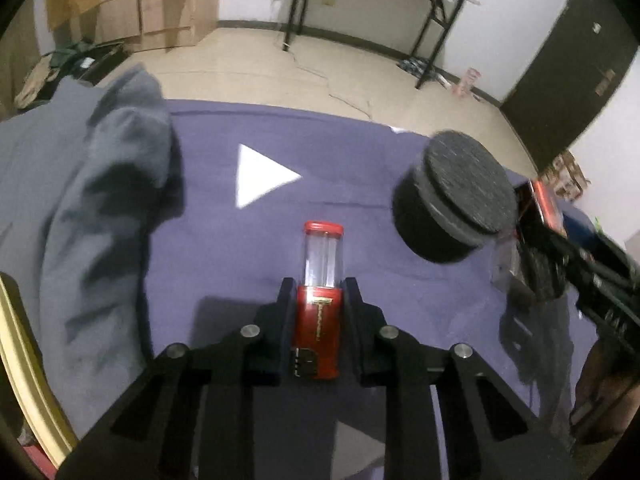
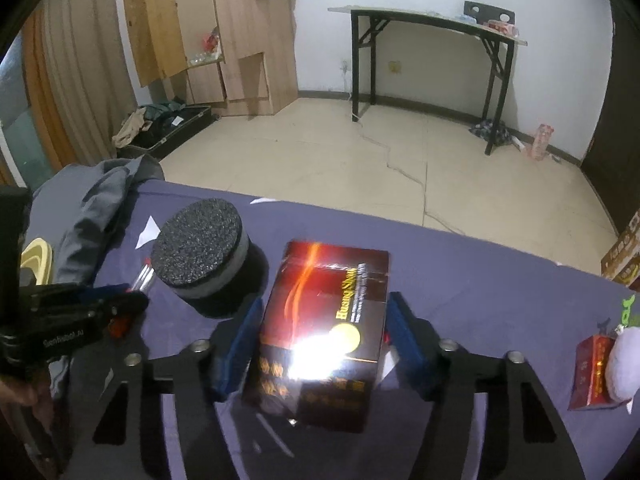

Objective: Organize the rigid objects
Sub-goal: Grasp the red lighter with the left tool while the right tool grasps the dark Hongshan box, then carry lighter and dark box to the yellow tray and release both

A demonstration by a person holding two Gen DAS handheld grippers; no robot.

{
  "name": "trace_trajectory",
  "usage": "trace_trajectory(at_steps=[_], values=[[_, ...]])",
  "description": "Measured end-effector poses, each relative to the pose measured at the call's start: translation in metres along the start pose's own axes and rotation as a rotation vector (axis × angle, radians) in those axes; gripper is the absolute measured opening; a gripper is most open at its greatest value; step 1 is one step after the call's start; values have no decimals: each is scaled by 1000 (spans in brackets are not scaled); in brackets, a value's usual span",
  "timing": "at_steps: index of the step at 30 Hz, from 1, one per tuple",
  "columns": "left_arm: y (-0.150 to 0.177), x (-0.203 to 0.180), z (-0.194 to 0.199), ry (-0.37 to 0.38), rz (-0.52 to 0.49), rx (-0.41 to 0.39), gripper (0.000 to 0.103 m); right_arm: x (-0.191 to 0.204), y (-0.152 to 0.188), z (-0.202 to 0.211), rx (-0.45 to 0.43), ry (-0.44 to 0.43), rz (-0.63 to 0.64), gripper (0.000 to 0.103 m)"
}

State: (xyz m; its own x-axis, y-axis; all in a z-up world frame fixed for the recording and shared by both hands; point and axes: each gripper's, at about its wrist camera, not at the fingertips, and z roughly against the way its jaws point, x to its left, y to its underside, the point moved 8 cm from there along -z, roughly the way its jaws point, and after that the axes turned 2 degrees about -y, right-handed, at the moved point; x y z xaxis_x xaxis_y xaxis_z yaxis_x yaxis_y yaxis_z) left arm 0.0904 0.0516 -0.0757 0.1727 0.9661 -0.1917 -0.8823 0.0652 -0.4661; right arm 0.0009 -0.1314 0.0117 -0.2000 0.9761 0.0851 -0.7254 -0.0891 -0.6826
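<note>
While both pieces lie on the purple cloth (image 2: 460, 280): red-capped clear tube (image 1: 320, 304) clamped in narrow left gripper (image 1: 318, 292), glossy dark box (image 2: 324, 332) flanked by right gripper (image 2: 322, 320), contact unclear. Sorting barely begun; black round pad (image 1: 452, 196), small red packet (image 2: 592, 372) untouched.
</note>
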Motion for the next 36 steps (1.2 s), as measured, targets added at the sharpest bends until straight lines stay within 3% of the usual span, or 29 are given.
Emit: trace_trajectory(at_steps=[4, 15, 18, 23, 25, 28, 32, 36], values=[[2, -8, -4, -21, -47, 9, 24, 3, 0, 3, -16, -20, 29, 58], [-3, -11, -2, -3, -31, -16, 24, 2, 11, -1, -34, -54, 75, 56], [-11, 1, 23, -27, 15, -81, 24, -3, 7, 10, -62, -73, 49, 56], [-14, 46, 135, -63, 153, -347, 24, 12, -9, 49, -159, -131, 89, 56], [2, 76, 173, -54, 212, -424, 24, 40, -10, 63, -181, -189, 153, 56], [41, 151, 205, -136, 400, -482, 24, 109, -5, 83, -182, -331, 277, 56], [103, 231, 199, -231, 642, -426, 24, 227, 9, 96, -112, -549, 456, 56], [127, 263, 173, -221, 749, -370, 24, 328, 52, 79, 31, -701, 616, 56]])
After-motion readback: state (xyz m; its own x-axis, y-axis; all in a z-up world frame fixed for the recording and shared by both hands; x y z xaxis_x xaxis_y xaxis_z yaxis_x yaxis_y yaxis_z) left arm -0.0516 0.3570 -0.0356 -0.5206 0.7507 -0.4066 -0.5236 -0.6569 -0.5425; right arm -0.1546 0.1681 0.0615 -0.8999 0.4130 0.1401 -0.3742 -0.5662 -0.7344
